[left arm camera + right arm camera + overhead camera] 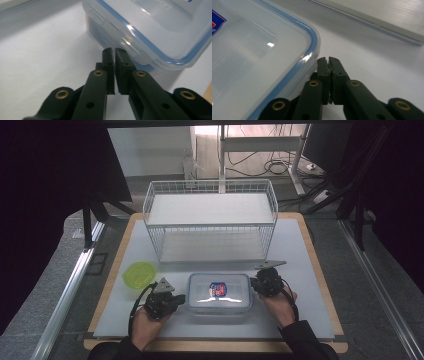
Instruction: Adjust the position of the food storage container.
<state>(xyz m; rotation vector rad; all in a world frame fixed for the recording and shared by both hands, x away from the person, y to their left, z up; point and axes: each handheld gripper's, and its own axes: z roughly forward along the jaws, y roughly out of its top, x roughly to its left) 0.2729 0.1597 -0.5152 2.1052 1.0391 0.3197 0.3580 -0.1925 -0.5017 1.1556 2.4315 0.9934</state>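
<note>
We hold the left tongs [176, 299] at the left short end of the plastic box [219, 293], their jaws drawn together with only a thin slit between them and nothing caught there. In the left gripper view the tips [113, 51] sit right at the clip flap [125, 45] on that end of the box, touching it or just short of it; we cannot tell which. Our right tongs [254, 284] sit at the opposite short end, jaws pressed narrow as well, empty. In the right gripper view their tips [328, 60] lie just beside the rounded corner of the lid [249, 50], under its blue seal line [310, 37].

The box lies flat on the white mat [300, 270], near the front edge, midway between our two hands. Its long axis runs left to right across the table, so its short ends point at the two tongs and its long sides face us and the wire shelf. The lid is on, clear with a blue rim, and a small red and blue sticker [218, 288] sits on its middle.

Just beyond the left tongs, a yellow-green bowl [138, 274] rests on the mat, apart from the box. Behind the box stands the white wire shelf [210, 217], two levels, its long side parallel to the box.
</note>
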